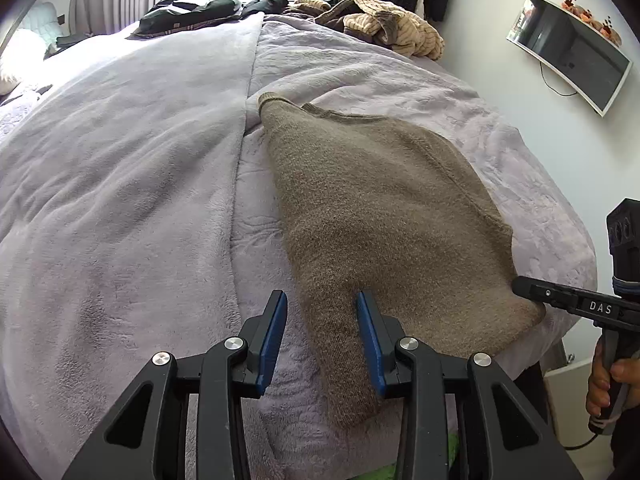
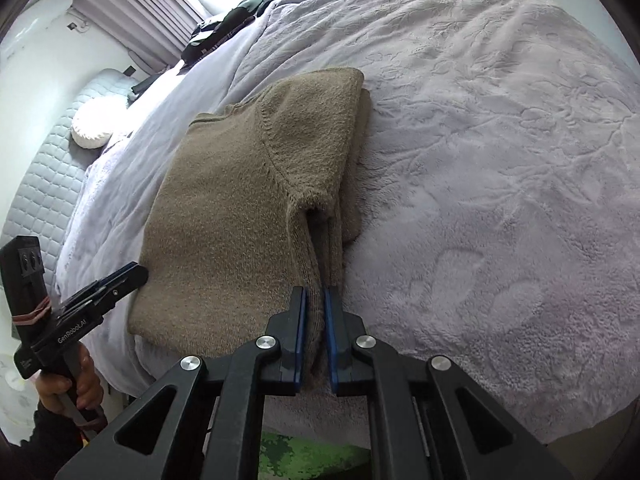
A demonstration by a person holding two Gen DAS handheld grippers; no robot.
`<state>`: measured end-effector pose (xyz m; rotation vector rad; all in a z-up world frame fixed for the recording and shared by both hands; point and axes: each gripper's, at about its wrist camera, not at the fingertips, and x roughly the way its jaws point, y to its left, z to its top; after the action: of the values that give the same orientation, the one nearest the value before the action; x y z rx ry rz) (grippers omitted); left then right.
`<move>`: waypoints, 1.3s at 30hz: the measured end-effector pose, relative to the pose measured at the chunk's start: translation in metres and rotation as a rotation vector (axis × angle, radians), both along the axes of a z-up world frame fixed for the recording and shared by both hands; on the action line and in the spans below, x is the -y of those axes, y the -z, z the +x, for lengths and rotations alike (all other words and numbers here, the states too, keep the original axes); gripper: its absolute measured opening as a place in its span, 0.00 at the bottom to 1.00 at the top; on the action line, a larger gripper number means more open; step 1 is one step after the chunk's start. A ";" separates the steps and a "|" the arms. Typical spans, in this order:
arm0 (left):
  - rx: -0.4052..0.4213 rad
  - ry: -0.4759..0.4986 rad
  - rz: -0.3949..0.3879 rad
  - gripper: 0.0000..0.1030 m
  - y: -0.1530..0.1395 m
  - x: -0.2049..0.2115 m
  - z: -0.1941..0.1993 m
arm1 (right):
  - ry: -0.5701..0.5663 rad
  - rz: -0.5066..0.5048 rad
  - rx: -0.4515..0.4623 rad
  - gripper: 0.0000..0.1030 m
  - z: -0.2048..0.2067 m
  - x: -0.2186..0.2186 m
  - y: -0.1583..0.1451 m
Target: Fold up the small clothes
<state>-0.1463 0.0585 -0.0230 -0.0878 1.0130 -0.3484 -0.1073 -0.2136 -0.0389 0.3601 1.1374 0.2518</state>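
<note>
One brown sweater point(image 2: 224, 216) on lilac-blanketed bed point(image 2: 500, 160), wall-mounted TV point(image 1: 568, 50) beyond

White capitals reading "DAS" stand on the black side of the right gripper point(image 1: 520, 286), at the right edge of the left wrist view. In the right wrist view, white lettering reading "GenRobot.AI" runs along the black body of the left gripper point(image 2: 138, 274), at lower left. A small label below it, at the far left edge, is too small to read.
</note>
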 end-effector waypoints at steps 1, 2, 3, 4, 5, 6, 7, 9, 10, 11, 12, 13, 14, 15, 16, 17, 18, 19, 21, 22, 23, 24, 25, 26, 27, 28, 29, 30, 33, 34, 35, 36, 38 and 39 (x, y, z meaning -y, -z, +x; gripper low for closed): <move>-0.003 -0.006 -0.002 0.37 -0.001 -0.001 0.000 | 0.004 -0.001 -0.002 0.10 0.000 0.001 -0.001; -0.003 -0.016 -0.001 0.37 -0.003 -0.002 0.000 | 0.010 0.002 -0.006 0.10 -0.001 0.002 -0.003; -0.002 -0.021 0.002 0.37 -0.004 -0.003 0.000 | 0.018 0.009 -0.012 0.10 -0.001 0.004 -0.005; 0.000 -0.027 0.007 0.37 -0.005 -0.004 0.000 | 0.024 0.012 -0.016 0.11 0.002 0.002 -0.006; 0.003 -0.035 0.017 0.37 -0.007 -0.005 0.000 | 0.030 0.015 -0.018 0.11 0.002 0.002 -0.007; 0.004 -0.039 0.023 0.37 -0.007 -0.005 0.000 | 0.034 0.016 -0.022 0.11 0.003 0.002 -0.010; 0.004 -0.043 0.030 0.37 -0.008 -0.005 0.001 | 0.036 0.015 -0.021 0.11 0.004 0.002 -0.011; 0.001 -0.051 0.037 0.37 -0.011 -0.006 0.002 | 0.042 0.007 -0.019 0.11 0.004 0.003 -0.017; -0.001 -0.053 0.039 0.37 -0.012 -0.006 0.003 | 0.045 0.000 -0.018 0.11 0.005 0.004 -0.019; -0.002 -0.055 0.041 0.37 -0.012 -0.006 0.003 | 0.049 -0.008 -0.018 0.11 0.005 0.004 -0.021; -0.004 -0.059 0.046 0.37 -0.013 -0.006 0.004 | 0.053 -0.015 -0.019 0.11 0.006 0.006 -0.024; -0.006 -0.060 0.049 0.37 -0.014 -0.005 0.005 | 0.058 -0.017 -0.018 0.11 0.007 0.007 -0.026; -0.007 -0.061 0.051 0.37 -0.016 -0.005 0.006 | 0.065 -0.019 -0.019 0.11 0.006 0.008 -0.028; -0.006 -0.062 0.054 0.37 -0.017 -0.004 0.006 | 0.072 -0.028 -0.022 0.11 0.007 0.010 -0.030; -0.004 -0.065 0.060 0.37 -0.020 -0.003 0.008 | 0.076 -0.039 -0.024 0.11 0.008 0.011 -0.032; -0.003 -0.069 0.064 0.39 -0.021 -0.002 0.009 | 0.077 -0.053 -0.026 0.11 0.010 0.010 -0.034; -0.003 -0.073 0.067 0.54 -0.023 -0.001 0.009 | 0.074 -0.067 -0.028 0.11 0.012 0.008 -0.037; 0.002 -0.084 0.071 0.69 -0.026 0.001 0.010 | 0.070 -0.079 -0.031 0.11 0.014 0.005 -0.038; 0.035 -0.097 0.076 0.71 -0.034 0.005 0.011 | 0.058 -0.107 -0.026 0.11 0.019 -0.004 -0.044; 0.045 -0.093 0.082 0.71 -0.038 0.008 0.012 | 0.052 -0.119 -0.022 0.13 0.021 -0.009 -0.046; 0.051 -0.091 0.090 0.71 -0.041 0.012 0.013 | 0.048 -0.131 -0.018 0.16 0.023 -0.013 -0.047; 0.053 -0.088 0.095 0.71 -0.043 0.015 0.015 | 0.044 -0.144 -0.013 0.34 0.026 -0.019 -0.050; 0.053 -0.086 0.097 0.72 -0.044 0.017 0.016 | 0.042 -0.155 -0.007 0.63 0.028 -0.024 -0.052; 0.048 -0.081 0.097 0.74 -0.045 0.021 0.017 | 0.042 -0.166 -0.001 0.77 0.030 -0.029 -0.054; 0.044 -0.081 0.097 0.89 -0.046 0.023 0.018 | 0.039 -0.184 0.015 0.85 0.031 -0.035 -0.058; 0.044 -0.085 0.095 0.97 -0.047 0.024 0.019 | 0.037 -0.204 0.023 0.85 0.032 -0.040 -0.060; 0.053 -0.095 0.096 0.98 -0.048 0.025 0.018 | 0.035 -0.224 0.027 0.85 0.033 -0.044 -0.062; 0.063 -0.103 0.103 0.98 -0.050 0.026 0.018 | 0.038 -0.245 0.028 0.85 0.035 -0.049 -0.064; 0.067 -0.113 0.119 0.98 -0.052 0.029 0.020 | 0.041 -0.276 0.027 1.00 0.039 -0.058 -0.066; 0.068 -0.118 0.122 0.98 -0.052 0.030 0.020 | 0.041 -0.287 0.029 1.00 0.039 -0.061 -0.066; 0.068 -0.123 0.127 0.98 -0.052 0.031 0.021 | 0.043 -0.303 0.028 1.00 0.039 -0.063 -0.066; 0.070 -0.131 0.136 0.98 -0.052 0.031 0.021 | 0.051 -0.335 0.029 1.00 0.038 -0.067 -0.066; 0.069 -0.135 0.149 0.98 -0.051 0.031 0.022 | 0.059 -0.361 0.032 1.00 0.038 -0.069 -0.067; 0.068 -0.138 0.152 0.98 -0.051 0.031 0.022 | 0.065 -0.365 0.033 1.00 0.037 -0.069 -0.068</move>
<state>-0.1245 0.0272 0.0279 -0.0079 0.9576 -0.1471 -0.0701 -0.1442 0.0290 0.0690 1.1118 -0.0090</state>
